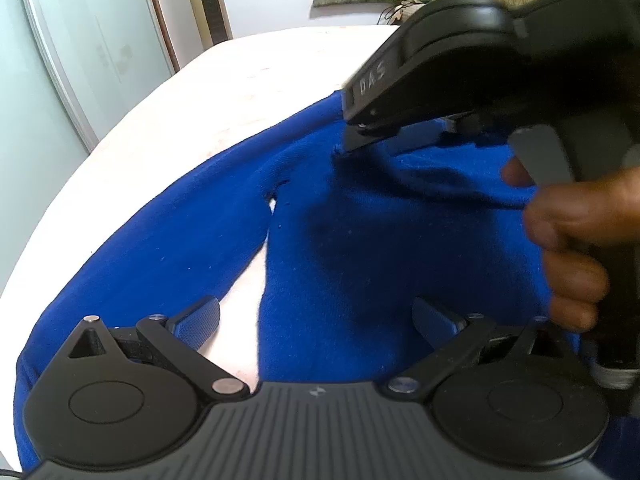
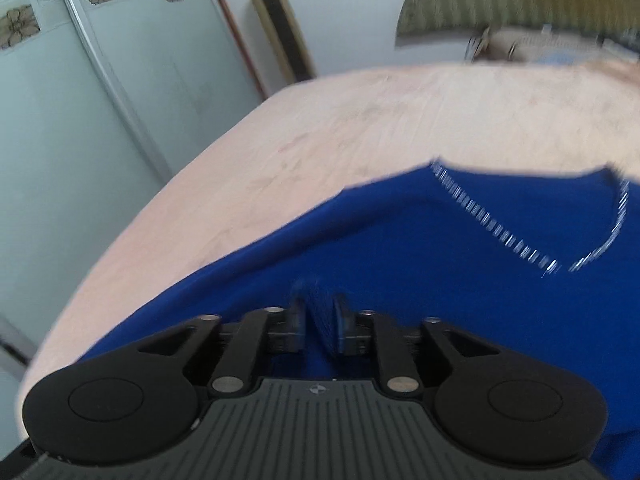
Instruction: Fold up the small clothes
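R gripper [image 2: 320, 322]: fingers pressed together w/ a bunched ridge of the bright blue knit sweater [image 2: 440, 264] pinched between the pads, near the shoulder by the look of the left wrist view, where the same tool [image 1: 360, 142] bites the cloth beside the neckline. L gripper [image 1: 316, 320]: fingers spread wide, nothing between them, hovering just over the sweater body w/ a blue-padded fingertip [image 1: 198, 322] above the gap by the sleeve [image 1: 168, 248].

Sweater lies spread on the pale pink bed sheet [image 2: 360, 128], sleeve angled out to the left, silver-beaded V-neck trim [image 2: 504, 236] toward the headboard end.

Risks, as I judge it: the R pinch looks shallow, a thin ridge only, so the knit could slip out once lifted & the fold would collapse. It may hold one layer only; then front & back separate & the fold goes lopsided. L gripper isn't anchoring anything, so a pull from R could drag the whole garment across the sheet.

Hard to see: right view is motion-blurred; R tips are half hidden by the tool body & the hand [image 1: 572, 232] in the left view. Right sleeve & hem are out of frame. Can't tell how many layers are caught.
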Action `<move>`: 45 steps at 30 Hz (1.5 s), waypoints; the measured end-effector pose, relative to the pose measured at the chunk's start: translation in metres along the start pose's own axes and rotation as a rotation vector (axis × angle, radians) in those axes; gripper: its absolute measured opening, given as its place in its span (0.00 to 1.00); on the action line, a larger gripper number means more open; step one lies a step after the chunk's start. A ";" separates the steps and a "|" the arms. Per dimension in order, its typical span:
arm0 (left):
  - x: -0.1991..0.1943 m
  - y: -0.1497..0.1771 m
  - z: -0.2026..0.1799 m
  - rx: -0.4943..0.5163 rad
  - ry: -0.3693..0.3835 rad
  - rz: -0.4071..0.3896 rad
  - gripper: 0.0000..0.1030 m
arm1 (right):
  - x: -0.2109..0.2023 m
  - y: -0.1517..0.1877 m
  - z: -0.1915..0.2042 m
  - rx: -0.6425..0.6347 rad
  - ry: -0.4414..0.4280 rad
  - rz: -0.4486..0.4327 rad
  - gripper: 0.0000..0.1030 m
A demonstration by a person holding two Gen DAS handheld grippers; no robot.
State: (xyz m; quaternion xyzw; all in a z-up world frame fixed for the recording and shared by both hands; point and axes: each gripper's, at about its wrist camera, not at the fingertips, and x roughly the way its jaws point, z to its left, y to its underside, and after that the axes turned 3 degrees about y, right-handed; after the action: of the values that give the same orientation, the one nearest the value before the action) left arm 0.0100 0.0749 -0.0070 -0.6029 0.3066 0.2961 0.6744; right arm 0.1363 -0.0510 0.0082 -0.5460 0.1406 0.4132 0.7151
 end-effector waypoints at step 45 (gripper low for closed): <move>-0.057 0.062 0.215 -0.510 -0.684 -0.032 1.00 | -0.060 0.098 0.167 -0.792 -0.201 -0.017 0.65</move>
State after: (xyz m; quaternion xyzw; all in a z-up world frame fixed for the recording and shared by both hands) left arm -0.0620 0.2927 0.0161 -0.6220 -0.0273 0.5349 0.5713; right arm -0.0155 0.0788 0.0430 -0.7373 -0.1044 0.4807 0.4630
